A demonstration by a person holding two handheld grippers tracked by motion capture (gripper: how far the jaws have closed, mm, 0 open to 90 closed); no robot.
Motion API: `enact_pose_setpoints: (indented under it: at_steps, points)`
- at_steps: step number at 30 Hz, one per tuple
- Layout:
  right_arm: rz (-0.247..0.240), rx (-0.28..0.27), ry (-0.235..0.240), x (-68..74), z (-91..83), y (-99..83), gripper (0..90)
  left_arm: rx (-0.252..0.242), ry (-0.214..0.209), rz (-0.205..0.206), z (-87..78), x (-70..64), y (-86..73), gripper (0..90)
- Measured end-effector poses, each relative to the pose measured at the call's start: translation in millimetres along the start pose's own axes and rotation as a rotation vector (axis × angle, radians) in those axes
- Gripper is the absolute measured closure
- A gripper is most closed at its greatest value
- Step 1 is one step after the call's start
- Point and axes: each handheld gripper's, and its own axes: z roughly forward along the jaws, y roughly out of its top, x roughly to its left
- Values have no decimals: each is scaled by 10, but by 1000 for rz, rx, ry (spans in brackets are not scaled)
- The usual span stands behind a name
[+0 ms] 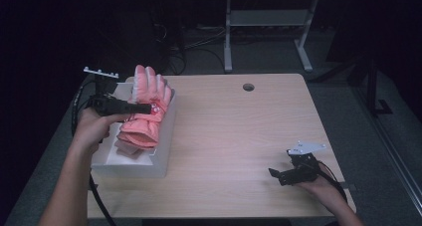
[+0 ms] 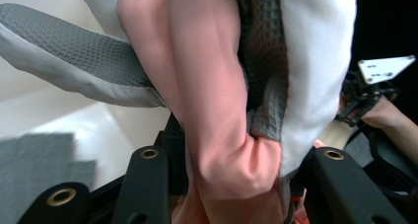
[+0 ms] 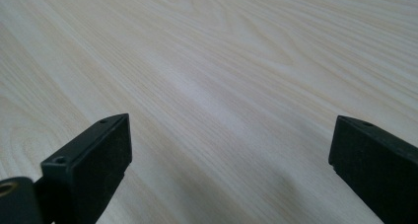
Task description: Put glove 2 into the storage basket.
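Nearest you, at the front right of the table (image 1: 234,151), your right gripper (image 1: 276,175) rests low over bare wood, in your right hand (image 1: 321,188) by the table's front edge. Its jaws stand wide apart with nothing between them; in the right gripper view you see only pale wood grain in the gap. The grey plate on top of it tilts up toward the right.

Across on the left, your left hand (image 1: 93,128) holds the left gripper (image 1: 147,108) out over the white box (image 1: 149,167), which sits at the table's left front corner. The jaws are closed onto the pink glove (image 1: 145,109), gripping it about the middle (in the left gripper view a fold of pink fabric bulges out between the two black jaws, with the grey waffle-textured palm and white trim just behind it). From above, the jaw tips disappear into the glove near its small white logo.

The glove itself stands in the box, cuff down toward you and fingers (image 1: 147,81) up and away, leaning toward the box's far end. Whether its cuff touches the box floor you can't tell from these views. The white inner wall of the box shows behind the glove in the left gripper view.

Farther back, the table's far half is plain wood with a round cable hole (image 1: 248,87) near the far edge. Beyond that, the floor is dark, with the legs of another desk (image 1: 268,24) and some cables.
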Motion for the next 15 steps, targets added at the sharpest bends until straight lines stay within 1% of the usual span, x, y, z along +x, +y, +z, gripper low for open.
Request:
enact_pose_setpoints:
  at_steps: [1,4,5,7,8,10,11,15]
  points:
    - [-5,-3,-1,5,12,3,23,6,9,2,-7,33,-10,582]
    - [-14,3,6,23,26,7,23,20,37,-19,-23,169,-57,582]
    - [-18,4,8,24,26,4,23,27,49,-19,-22,214,-73,582]
    - [-21,5,6,18,23,-1,23,28,64,-42,-1,299,-111,582]
    - [-15,8,4,16,18,-3,23,32,69,-55,17,336,-130,582]
    - [-8,6,2,6,15,-7,23,46,90,-63,72,398,-166,582]
    - [-5,7,-1,4,14,-8,23,58,98,-71,129,444,-193,582]
    - [-11,6,2,4,13,-8,23,91,120,-91,300,562,-265,580]
